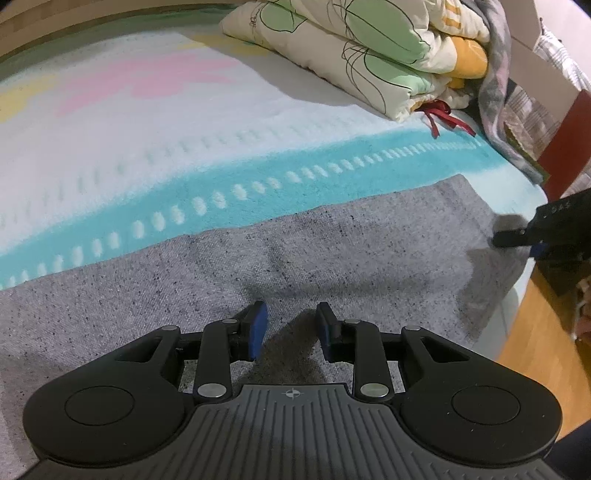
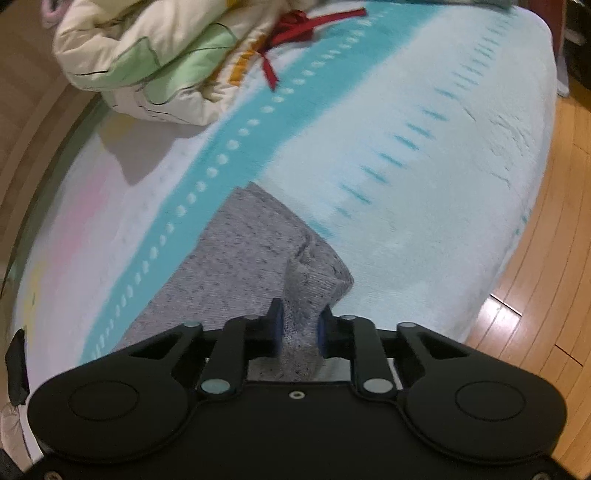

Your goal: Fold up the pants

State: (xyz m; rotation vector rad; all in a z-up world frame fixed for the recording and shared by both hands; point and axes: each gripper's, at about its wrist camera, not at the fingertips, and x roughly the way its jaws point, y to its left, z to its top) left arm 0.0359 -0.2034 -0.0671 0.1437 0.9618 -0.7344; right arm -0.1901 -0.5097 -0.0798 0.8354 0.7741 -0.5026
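Progress: early; grey pants point(image 1: 332, 251) lie flat on the bed point(image 1: 147, 147), no fold visible.
Right gripper point(image 2: 299, 328): clamped on pants' bunched end.
Left gripper point(image 1: 290, 332): wide, holding nothing, over the cloth.
Left: all folds.

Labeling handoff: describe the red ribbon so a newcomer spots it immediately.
On the striped bed cover, find the folded floral quilt. The red ribbon trails from the quilt's edge toward the teal band; it is the only red thing on the bed, well beyond the grey pants.

Speckled grey pants point(image 1: 332, 251) on a turquoise-striped, white-dotted blanket point(image 1: 184, 177).
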